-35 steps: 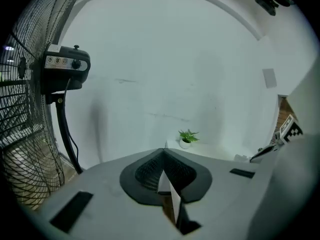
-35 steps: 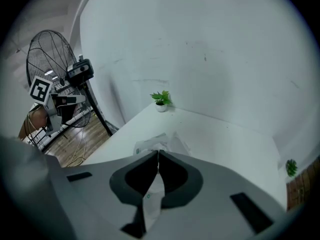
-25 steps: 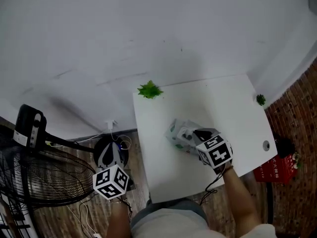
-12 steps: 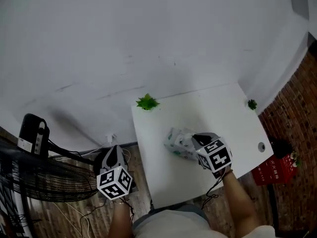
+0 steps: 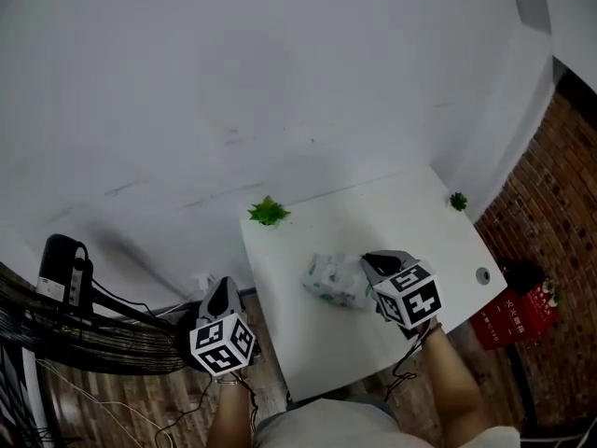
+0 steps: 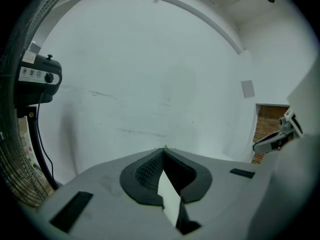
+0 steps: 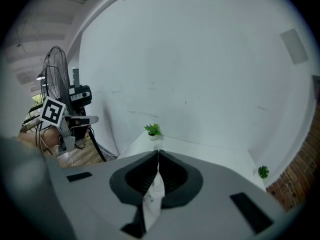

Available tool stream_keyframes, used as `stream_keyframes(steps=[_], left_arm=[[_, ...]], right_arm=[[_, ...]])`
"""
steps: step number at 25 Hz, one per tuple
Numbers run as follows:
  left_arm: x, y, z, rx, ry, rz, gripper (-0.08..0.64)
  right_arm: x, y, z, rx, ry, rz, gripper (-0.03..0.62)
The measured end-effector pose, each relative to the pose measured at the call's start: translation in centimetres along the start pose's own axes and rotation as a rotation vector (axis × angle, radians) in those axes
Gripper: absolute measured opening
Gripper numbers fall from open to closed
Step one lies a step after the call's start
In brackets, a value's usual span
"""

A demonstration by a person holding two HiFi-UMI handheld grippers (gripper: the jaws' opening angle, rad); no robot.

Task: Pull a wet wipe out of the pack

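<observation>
Above the white table (image 5: pixel 312 343) by the white wall (image 5: pixel 233 82), the right gripper (image 5: pixel 366 261) pinches a wipe (image 7: pixel 152 199) at the pack (image 5: pixel 331 283), while the left gripper (image 5: pixel 219 292) hangs left of the table, jaws together.

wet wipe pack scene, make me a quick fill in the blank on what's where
1. The wet wipe pack lies on a table whose top is ___.
2. The right gripper is over the table by the pack, while the left gripper is held out past the table's ___ edge.
3. A small green plant stands at the far left corner and a second plant at the far ___ corner.
4. In each gripper view, the fingers are ___ at the tips.

Missing words: white; left; right; shut
</observation>
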State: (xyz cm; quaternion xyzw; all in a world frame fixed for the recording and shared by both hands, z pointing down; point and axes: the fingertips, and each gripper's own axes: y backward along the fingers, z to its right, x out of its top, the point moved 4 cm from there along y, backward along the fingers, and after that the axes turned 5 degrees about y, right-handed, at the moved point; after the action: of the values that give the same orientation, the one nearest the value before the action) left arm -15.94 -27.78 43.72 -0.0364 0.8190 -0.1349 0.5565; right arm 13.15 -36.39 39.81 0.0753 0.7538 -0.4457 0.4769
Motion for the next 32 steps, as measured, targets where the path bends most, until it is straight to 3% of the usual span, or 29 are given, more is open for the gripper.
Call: stream_keyframes(steps=[7, 13, 26, 32], left_arm=[[1.5, -1.6, 2.3, -0.071, -0.027, 0.014, 0.0], [3.1, -3.0, 5.3, -0.146, -0.073, 0.029, 0.0], [5.7, -4.6, 11.3, -0.304, -0.14, 0.034, 0.0], [5.4, -4.9, 11.8, -0.317, -0.16, 0.026, 0.0]], right_arm=[[1.6, 4.1, 1.5, -0.09, -0.058, 0.118, 0.009], [0.7, 8.1, 3.5, -0.242, -0.142, 0.225, 0.009], [-6.4, 15.6, 7.7, -0.682, -0.347, 0.385, 0.009], [-8.7, 16.7, 8.1, -0.763, -0.392, 0.387, 0.009]])
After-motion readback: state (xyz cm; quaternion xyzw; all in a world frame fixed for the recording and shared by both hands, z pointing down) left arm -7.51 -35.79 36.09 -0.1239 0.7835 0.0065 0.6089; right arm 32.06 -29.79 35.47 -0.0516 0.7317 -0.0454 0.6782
